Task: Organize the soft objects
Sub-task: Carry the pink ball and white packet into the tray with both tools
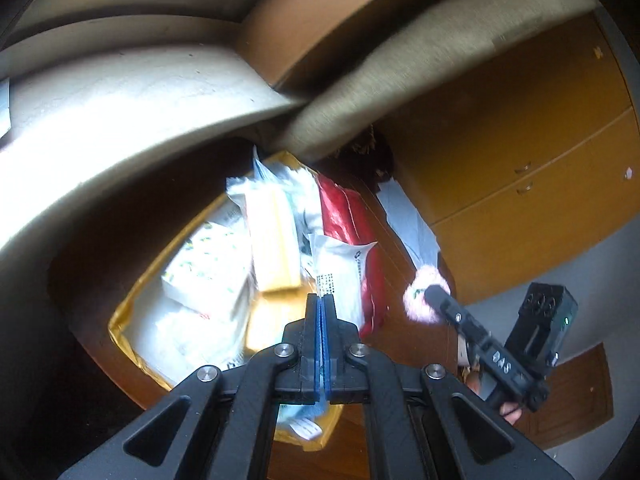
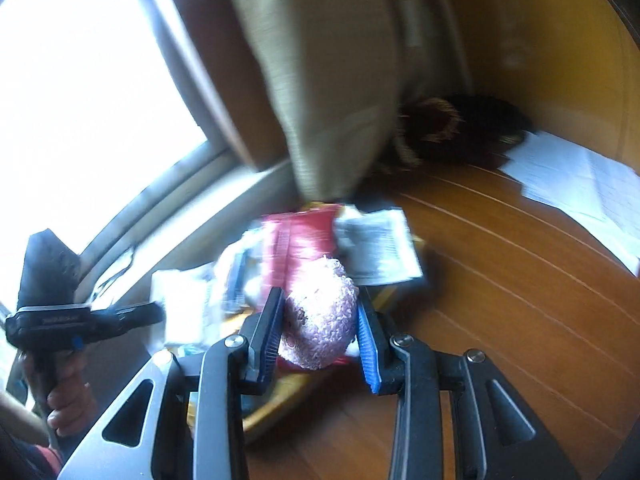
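My right gripper (image 2: 320,294) is shut on a pink fluffy soft toy (image 2: 320,320), with a blue pad pressed to each side. It holds the toy above the near end of a yellow tray (image 2: 276,396). The tray is piled with white packets (image 1: 208,276), a yellow pack (image 1: 274,240) and a red pouch (image 1: 352,232). In the left wrist view the pink toy (image 1: 418,300) hangs to the right of the tray (image 1: 124,320), in the right gripper (image 1: 434,294). My left gripper (image 1: 322,304) is shut and empty above the tray's middle. It also shows at the left as the left gripper (image 2: 156,312).
The tray rests on a brown wooden table (image 2: 500,300). White papers (image 2: 580,188) lie at its far right and a dark bristly thing (image 2: 460,128) sits behind. An olive curtain (image 2: 328,80) hangs beside a bright window (image 2: 80,100). Wooden cabinets (image 1: 520,140) stand beyond. A person's hand (image 2: 64,396) grips the left tool.
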### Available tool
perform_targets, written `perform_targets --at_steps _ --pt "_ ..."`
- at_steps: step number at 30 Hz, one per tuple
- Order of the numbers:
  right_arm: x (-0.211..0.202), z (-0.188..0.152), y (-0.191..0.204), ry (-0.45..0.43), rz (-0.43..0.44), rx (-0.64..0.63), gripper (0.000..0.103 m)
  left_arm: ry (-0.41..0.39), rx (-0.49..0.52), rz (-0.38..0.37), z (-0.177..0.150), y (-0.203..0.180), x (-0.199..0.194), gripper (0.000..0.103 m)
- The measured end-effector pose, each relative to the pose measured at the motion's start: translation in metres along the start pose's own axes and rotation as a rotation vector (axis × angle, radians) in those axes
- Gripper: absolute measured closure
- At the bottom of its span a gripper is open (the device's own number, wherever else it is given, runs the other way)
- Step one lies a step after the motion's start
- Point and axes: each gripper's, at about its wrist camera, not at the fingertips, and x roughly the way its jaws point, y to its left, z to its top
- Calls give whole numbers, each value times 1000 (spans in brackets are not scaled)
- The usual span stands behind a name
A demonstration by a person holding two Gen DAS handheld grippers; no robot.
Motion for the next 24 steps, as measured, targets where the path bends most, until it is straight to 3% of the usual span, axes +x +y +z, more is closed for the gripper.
perform_targets --at_steps 7,12,19,23,24 --pt "22 -9 42 51 27 -85 69 -46 12 5 28 4 5 103" --pt "31 -11 61 66 24 -134 69 -25 22 3 41 4 27 103" --pt "54 -19 70 104 -2 -165 69 -2 52 84 43 4 51 103" --pt "59 -22 69 119 17 -146 66 57 69 60 36 3 65 103" --pt "59 -22 69 118 21 -148 62 69 61 56 35 4 67 103"
